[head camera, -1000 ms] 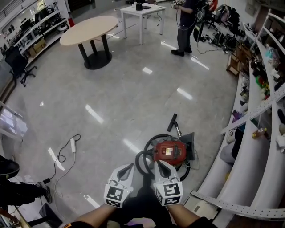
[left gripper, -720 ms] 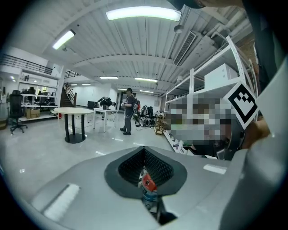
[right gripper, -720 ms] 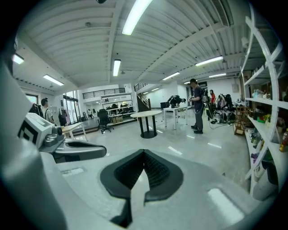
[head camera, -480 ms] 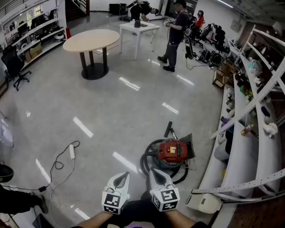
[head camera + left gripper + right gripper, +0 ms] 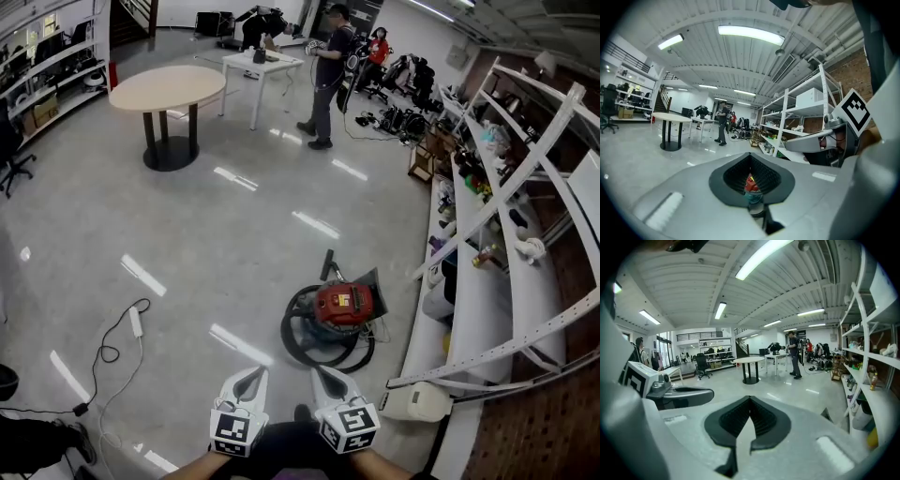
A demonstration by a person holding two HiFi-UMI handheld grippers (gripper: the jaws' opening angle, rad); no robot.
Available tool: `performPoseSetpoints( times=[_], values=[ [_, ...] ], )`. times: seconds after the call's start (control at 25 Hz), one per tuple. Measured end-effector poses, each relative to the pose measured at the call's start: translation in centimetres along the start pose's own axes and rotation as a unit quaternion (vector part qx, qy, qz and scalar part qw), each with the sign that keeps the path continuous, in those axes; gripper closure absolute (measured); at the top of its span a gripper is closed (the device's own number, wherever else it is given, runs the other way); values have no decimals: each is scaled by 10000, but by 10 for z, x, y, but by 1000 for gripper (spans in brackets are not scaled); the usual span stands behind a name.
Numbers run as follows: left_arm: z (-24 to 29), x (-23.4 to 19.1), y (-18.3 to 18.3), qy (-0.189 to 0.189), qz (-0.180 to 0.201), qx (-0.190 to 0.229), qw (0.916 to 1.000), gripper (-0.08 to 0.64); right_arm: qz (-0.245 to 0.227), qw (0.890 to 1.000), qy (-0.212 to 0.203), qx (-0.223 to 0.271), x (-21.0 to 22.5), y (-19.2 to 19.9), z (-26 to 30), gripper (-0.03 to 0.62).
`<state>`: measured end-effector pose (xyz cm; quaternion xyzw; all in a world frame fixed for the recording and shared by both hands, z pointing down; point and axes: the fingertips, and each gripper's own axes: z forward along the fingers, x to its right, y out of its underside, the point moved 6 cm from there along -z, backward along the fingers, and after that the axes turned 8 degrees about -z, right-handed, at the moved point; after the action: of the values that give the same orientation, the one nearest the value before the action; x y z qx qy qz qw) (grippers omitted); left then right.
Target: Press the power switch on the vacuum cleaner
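Since the vacuum cleaner (image 5: 342, 305) sits on the floor beside the shelf (image 5: 478, 319), well ahead of my left gripper (image 5: 251, 377) and right gripper (image 5: 323, 377), both clenched empty, I judge the switch unpressed; approach and press remain.

- Right gripper (image 5: 750, 403): jaws closed tip to tip, nothing between.
- Left gripper (image 5: 677, 394): alongside, at left.
- Beyond: round table (image 5: 749, 361), standing person (image 5: 793, 357); shelving (image 5: 862, 394) at right.

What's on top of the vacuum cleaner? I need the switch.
The vacuum cleaner has a red top with a small pale patch near its middle, too small to tell whether it is the switch. The black hose coils round its near side, covering the base there.
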<state>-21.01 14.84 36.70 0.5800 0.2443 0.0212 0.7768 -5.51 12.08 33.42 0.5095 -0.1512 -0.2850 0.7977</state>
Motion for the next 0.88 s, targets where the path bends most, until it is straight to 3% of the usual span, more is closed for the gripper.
performPoseSetpoints(
  times=[0.24, 0.52, 0.88],
  values=[
    [-19, 26, 4, 319, -12, -142, 9994, 545, 82, 9997, 203, 58, -8, 0, -37, 600],
    [-16, 81, 22, 837, 207, -401, 9955, 545, 386, 9971, 650, 92, 9, 31, -92, 600],
    [-14, 171, 48, 1025, 505, -653, 9913, 545, 571, 9947, 802, 287, 42, 74, -168, 600]
  ],
)
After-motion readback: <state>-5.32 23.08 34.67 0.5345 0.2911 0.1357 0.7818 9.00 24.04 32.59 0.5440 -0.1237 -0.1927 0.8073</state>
